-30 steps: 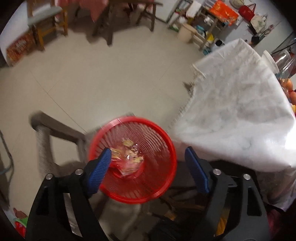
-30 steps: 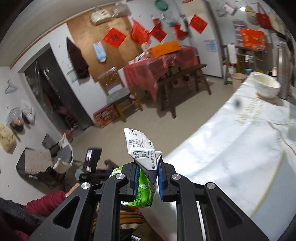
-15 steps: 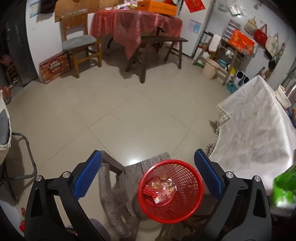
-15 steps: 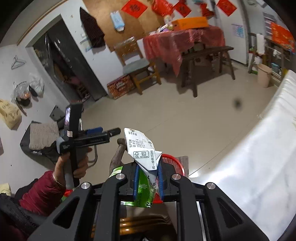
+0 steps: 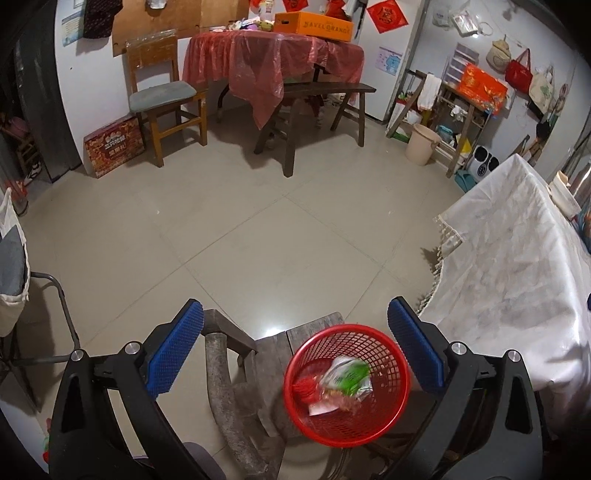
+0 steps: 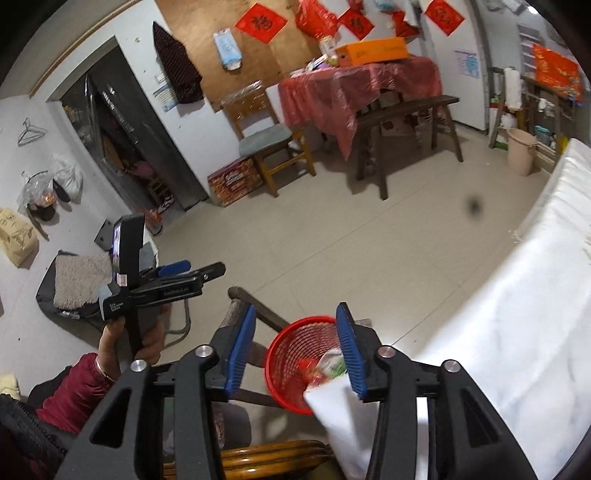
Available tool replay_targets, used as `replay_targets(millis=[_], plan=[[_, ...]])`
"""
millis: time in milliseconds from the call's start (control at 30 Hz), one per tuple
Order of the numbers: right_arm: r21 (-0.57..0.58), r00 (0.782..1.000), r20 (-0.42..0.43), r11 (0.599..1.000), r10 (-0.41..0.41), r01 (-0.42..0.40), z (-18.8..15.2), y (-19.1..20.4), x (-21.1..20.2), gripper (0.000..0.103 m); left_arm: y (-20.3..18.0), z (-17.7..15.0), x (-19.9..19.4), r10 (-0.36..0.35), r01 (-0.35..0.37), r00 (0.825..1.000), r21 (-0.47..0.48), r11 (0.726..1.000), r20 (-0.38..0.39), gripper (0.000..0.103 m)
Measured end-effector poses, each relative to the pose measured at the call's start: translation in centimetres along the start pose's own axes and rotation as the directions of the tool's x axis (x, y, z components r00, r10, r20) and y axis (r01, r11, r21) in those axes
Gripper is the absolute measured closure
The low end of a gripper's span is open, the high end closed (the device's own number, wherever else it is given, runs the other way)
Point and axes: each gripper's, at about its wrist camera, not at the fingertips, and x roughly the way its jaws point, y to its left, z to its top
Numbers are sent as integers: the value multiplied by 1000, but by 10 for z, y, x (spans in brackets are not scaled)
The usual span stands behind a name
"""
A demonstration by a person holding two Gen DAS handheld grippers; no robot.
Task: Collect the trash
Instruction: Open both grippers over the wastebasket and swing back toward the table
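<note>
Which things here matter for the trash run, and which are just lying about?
Job: red mesh plastic basket; green-and-white crumpled carton inside it; open right tool.
Lying about: orange cardboard box; beige plastic bucket; wooden chair.

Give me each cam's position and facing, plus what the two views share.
Left wrist: on the left gripper, angled down at the floor and red basket holding a green carton; both blue pads show, open.
Right wrist: on the right gripper, facing the room; open pads, left gripper and hand show.
Shared: basket, white table, red table.
</note>
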Motion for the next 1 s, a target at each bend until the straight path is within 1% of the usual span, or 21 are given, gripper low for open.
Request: replay_targets(millis=[200, 300, 467, 600, 733, 833, 867, 933, 967, 1000], plan=[[24, 998, 54, 999, -36, 34, -8, -16, -30, 56, -19, -1, -7, -14, 14, 1000, 34, 999, 12, 7], [44, 994, 94, 997, -63, 59, -11, -27, -48, 52, -31, -1, -14, -29, 27, 999, 55, 998, 26, 7], [87, 980, 169, 992, -108, 95, -17, -47, -84, 48, -51, 2, -26, -41, 36, 998, 94, 995, 50, 7], [123, 960, 233, 984, -157, 131, -30, -66, -117, 42, -74, 2, -38, -62, 52, 996, 137, 989, 70, 7], [161, 927, 302, 970, -223, 181, -42, -85, -153, 39, -100, 0, -51, -87, 69, 992, 188, 980, 93, 7], [205, 894, 354, 956, -274, 212, -56, -103, -184, 35, -126, -3, -60, -115, 88, 988, 238, 967, 104, 7], [220, 880, 370, 948, -299, 229, -61, -109, -193, 32, -135, -4, -62, -126, 96, 986, 253, 963, 105, 7], [256, 842, 399, 926, -362, 277, -76, -123, -214, 30, -156, -8, -68, -154, 119, 982, 283, 952, 105, 7], [267, 831, 405, 919, -380, 291, -82, -128, -221, 29, -169, -10, -70, -174, 136, 980, 301, 944, 101, 7], [286, 816, 411, 907, -407, 308, -90, -135, -230, 29, -176, -11, -72, -184, 145, 978, 311, 939, 99, 7]])
